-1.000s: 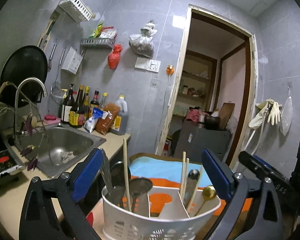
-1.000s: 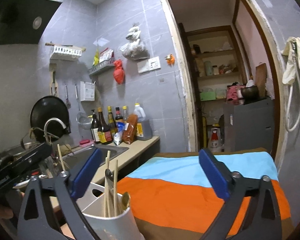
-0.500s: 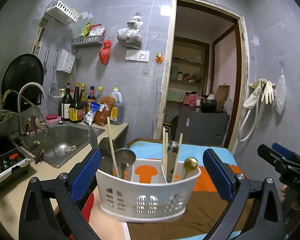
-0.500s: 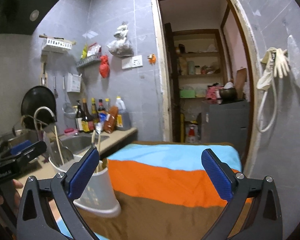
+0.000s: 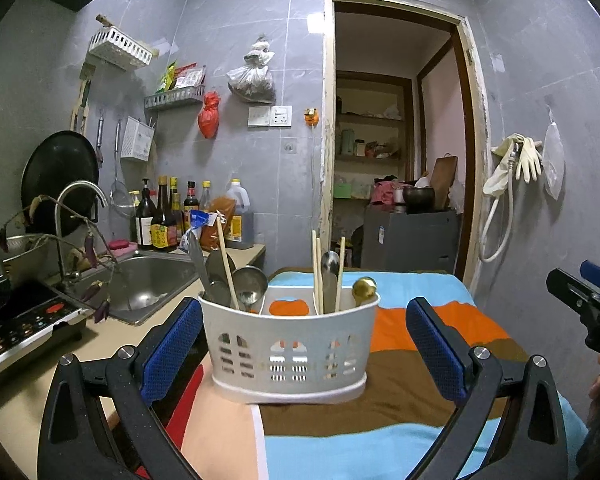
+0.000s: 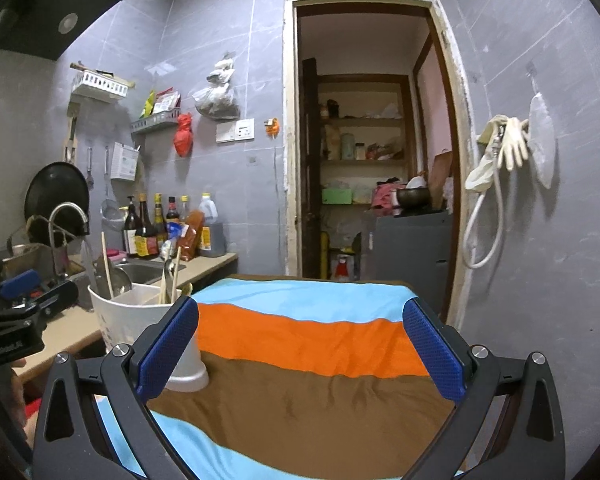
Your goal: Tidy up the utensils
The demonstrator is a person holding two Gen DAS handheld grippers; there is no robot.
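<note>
The white utensil holder [image 5: 288, 344] stands upright on the striped cloth [image 5: 420, 396] over the surface, at its left edge beside the sink counter [image 5: 28, 384]. Its left compartment holds ladles [image 5: 252, 284], a steel handle and one chopstick; the right holds chopsticks [image 5: 318, 276], a steel spoon [image 5: 329, 268] and a gold spoon [image 5: 365, 289]; the middle looks empty. The left gripper [image 5: 300, 348] faces the holder with its fingers wide apart, one on each side, touching nothing. The right gripper [image 6: 300, 348] hangs over bare cloth, fingers likewise spread and empty, with the holder just beyond its left finger.

The holder looks like thin, light plastic, probably top-heavy with tall utensils and apt to tip if nudged high; its slotted wall would flex under a hard squeeze. The steel pieces are stiff and likely slick, so take them by the handle, low near the rim. The chopsticks are thin and could roll between the pads
</note>
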